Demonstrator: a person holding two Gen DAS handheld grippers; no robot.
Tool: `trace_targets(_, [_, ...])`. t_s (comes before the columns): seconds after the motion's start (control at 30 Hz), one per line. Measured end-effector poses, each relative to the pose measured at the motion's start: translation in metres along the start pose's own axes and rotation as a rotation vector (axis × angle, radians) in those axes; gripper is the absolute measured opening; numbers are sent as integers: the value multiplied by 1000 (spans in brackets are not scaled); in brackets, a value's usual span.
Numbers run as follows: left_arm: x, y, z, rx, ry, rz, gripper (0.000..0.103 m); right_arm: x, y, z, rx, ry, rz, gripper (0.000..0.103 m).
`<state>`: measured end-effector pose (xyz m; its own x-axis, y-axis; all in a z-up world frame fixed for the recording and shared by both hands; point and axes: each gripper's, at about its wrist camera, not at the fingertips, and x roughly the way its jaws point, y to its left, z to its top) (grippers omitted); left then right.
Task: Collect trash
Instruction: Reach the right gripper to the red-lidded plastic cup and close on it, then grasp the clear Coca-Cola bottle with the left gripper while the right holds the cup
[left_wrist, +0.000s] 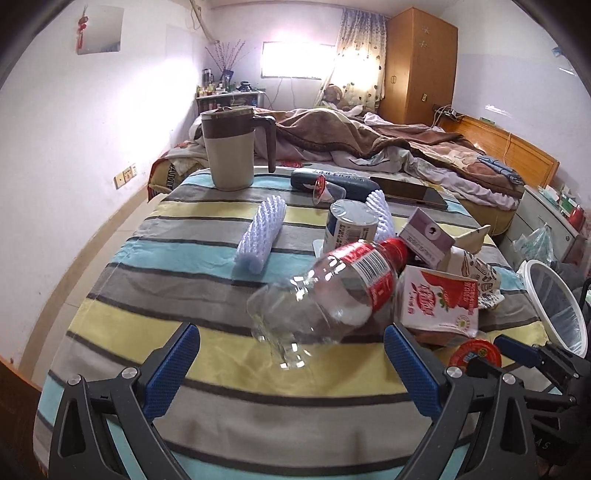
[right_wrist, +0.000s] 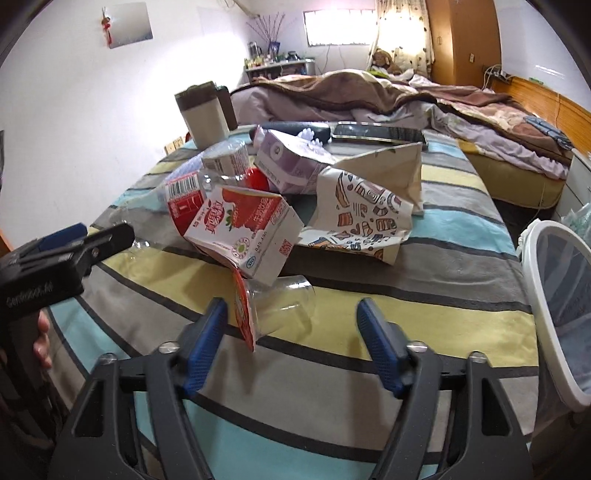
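The right claw (right_wrist: 291, 332), jaws apart, straddles a clear plastic cup (right_wrist: 280, 306) lying on its side on the striped surface (right_wrist: 424, 302), lid at nine o'clock. Left claw (left_wrist: 291, 354), also apart, faces the empty bottle (left_wrist: 325, 295). Squeeze the cup gently mid-body; bin (right_wrist: 561, 295) waits at three o'clock.

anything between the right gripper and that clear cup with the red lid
Nothing visible. The clear plastic cup with the peeled red foil lid lies on its side on the striped tablecloth, just ahead of the right gripper, whose jaws are open and untouched by it. The red-and-white strawberry milk carton sits just behind it.
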<state>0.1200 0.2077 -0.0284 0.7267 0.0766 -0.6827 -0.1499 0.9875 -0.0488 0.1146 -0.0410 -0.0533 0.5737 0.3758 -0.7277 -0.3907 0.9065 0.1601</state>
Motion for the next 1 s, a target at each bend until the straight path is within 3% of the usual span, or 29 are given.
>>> trace_targets(0.17, [13,1,16,90,18,-6,101,1,-2,1,22,-3,16,33])
trace_targets(0.37, [30,-11,34,168,65,-112,101,0,-8,3,49,-16,-6,19])
trace_targets(0.47, [40,-16,40,193,88,-114,99,2,-8,3,46,-10,-6,15])
trace_targets(0.53, [48,-21,43,227,115,-121,98,3,-9,3,48,-6,-4,15])
trace_targets(0.7, [59,-33,37,272,185,-201,75,2,-14,4,65,-5,5,14])
trace_targets(0.93, [55,-37,30,239,193,-224,66,-10,-22,7,95,-30,-52,14])
trace_targets(1.0, [52,-35,27,212,191,-229,66,-14,-23,9,102,-37,-90,23])
